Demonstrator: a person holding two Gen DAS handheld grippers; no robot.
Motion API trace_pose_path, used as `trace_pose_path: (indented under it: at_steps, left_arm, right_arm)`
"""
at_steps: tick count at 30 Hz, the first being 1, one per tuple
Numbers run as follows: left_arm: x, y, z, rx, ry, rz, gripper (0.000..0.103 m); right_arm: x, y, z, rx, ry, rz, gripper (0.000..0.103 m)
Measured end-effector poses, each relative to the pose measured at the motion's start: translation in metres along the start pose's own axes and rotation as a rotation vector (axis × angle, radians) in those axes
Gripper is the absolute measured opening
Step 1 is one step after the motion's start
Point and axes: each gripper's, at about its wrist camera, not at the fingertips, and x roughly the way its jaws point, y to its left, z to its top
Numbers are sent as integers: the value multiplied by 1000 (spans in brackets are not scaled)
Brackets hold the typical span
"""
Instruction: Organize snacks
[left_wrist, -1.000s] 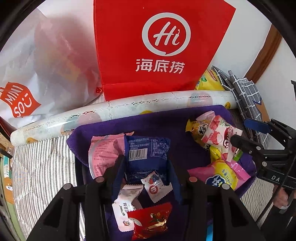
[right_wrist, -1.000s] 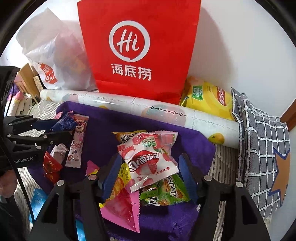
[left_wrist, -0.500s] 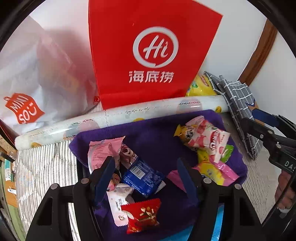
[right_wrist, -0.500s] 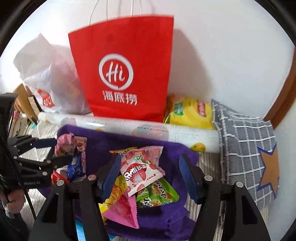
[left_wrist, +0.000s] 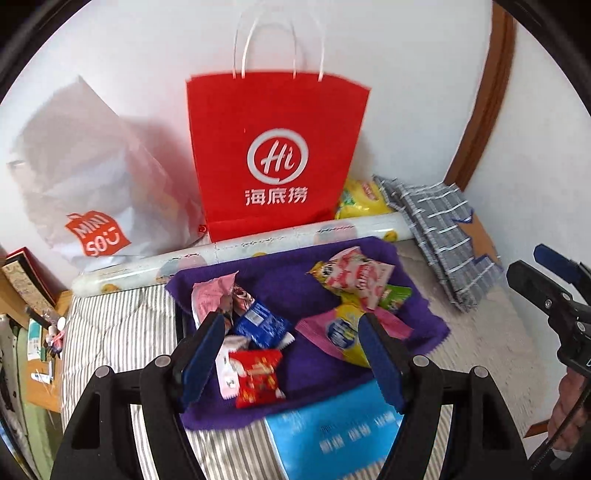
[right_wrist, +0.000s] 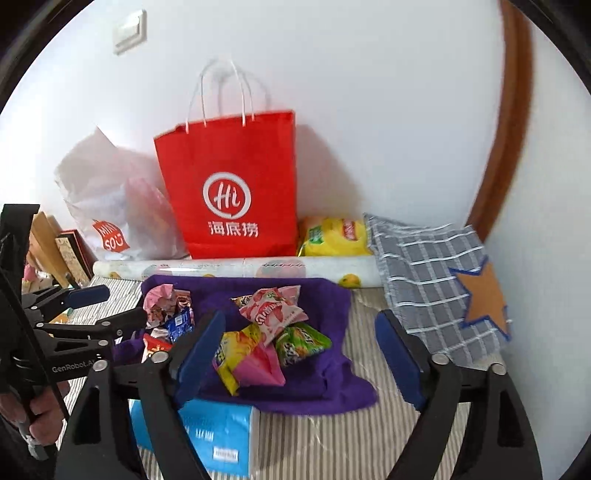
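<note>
- Your left gripper (left_wrist: 291, 354) is hovering over the purple cloth (left_wrist: 317, 258) with its fingers (left_wrist: 205, 354) standing apart; they have just been opening, and nothing is clamped between them.
- Your right gripper (right_wrist: 295, 354) is also hanging above the cloth, its fingers (right_wrist: 400, 360) spread wide (they too have just been opening) and gripping nothing.
- The snacks are lying on the cloth in two clusters, well apart.
- Toward the left gripper, a blue packet (left_wrist: 260, 325) is resting beside a red packet (left_wrist: 256, 378) and a crumpled pink wrapper (left_wrist: 208, 295).
- Toward the right gripper, a strawberry-printed packet (right_wrist: 271, 310) is overlapping a green packet (right_wrist: 301, 343) and a yellow-and-pink packet (right_wrist: 243, 356).
- The cloth is sitting on a striped bed cover (right_wrist: 332, 435), with a light blue pack (right_wrist: 218, 435) at its near edge.
- A red paper bag (right_wrist: 229, 184) is standing upright against the wall behind.
</note>
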Motion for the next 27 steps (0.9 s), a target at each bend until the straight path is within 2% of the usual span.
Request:
trace_pose_path:
  at_steps: [4, 8, 12, 15, 16, 19, 21, 27]
  left_arm:
    - [-36, -6, -22, -7, -37, 6, 73]
    - [-70, -14, -47, 0, -81, 49, 73]
    - [-103, -22, -74, -1, -114, 76, 74]
    - [-124, -26, -91, -17, -136, 68, 84]
    - [-129, -27, -96, -23, -142, 60, 84]
    - [-146, -33, -112, -32, -170, 46, 87]
    - [-156, -38, -122, -33, -192, 59, 94]
    - [-177, -50, -149, -46, -220, 79, 99]
  right_arm:
    - [-36, -3, -15, 41, -35, 21, 91]
    - [-66, -1, -34, 53, -35, -40, 91]
    - [-91, -1, -56, 84, -30, -6, 91]
    - [-105, 2, -71, 80, -40, -26, 92]
    - [-110, 2, -75, 80, -40, -21, 93]
    - [-126, 3, -90, 74, -60, 2, 100]
    - [-138, 5, -98, 54, -84, -13, 103]
    - [-171, -2, -120, 69, -112, -20, 103]
